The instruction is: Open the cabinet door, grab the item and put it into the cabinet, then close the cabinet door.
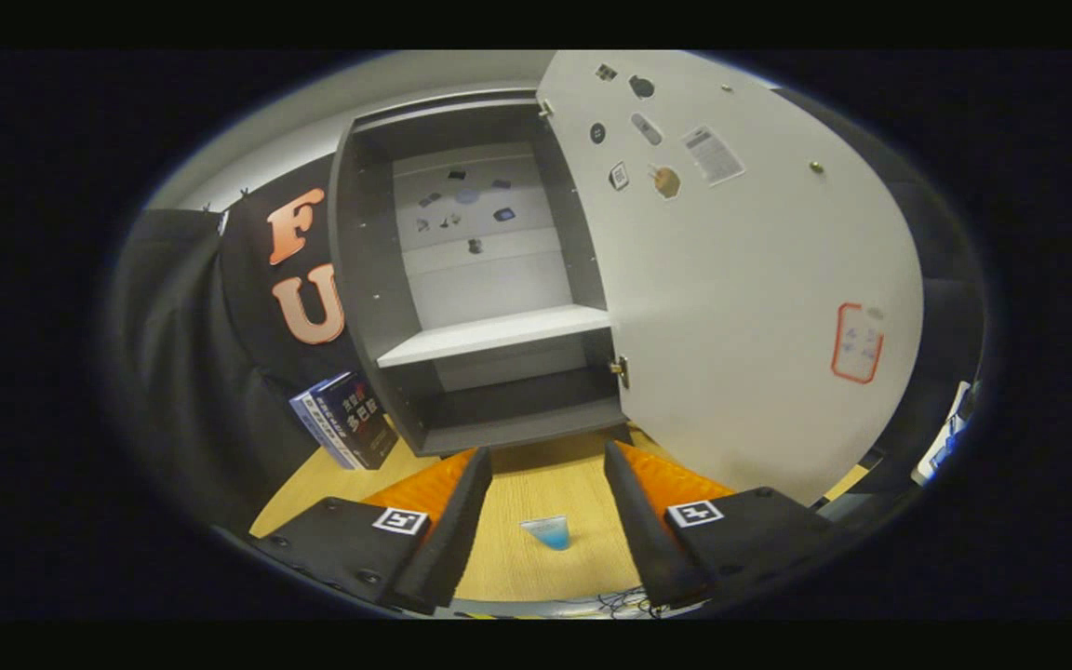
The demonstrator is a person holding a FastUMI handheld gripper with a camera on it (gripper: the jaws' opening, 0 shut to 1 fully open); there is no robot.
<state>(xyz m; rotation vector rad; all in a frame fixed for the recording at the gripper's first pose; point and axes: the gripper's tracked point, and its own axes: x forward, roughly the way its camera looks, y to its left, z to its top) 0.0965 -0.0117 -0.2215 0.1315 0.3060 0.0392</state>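
A dark grey cabinet (378, 307) stands on the wooden table, its white door (741, 307) swung wide open to the right. Inside, a white shelf (489, 337) splits it into an upper and a lower compartment, and both look bare apart from stickers on the back wall. A small clear cup with blue liquid (547, 532) stands on the table between my fingers, well short of the cabinet. My gripper (545, 465) is open and holds nothing, its fingers wide apart above the table.
Two books (345, 421) lean against the cabinet's left side. The wooden tabletop (536, 475) stretches from the cabinet toward me. Black cloth hangs to the left. Some cables (624, 603) lie at the table's near edge.
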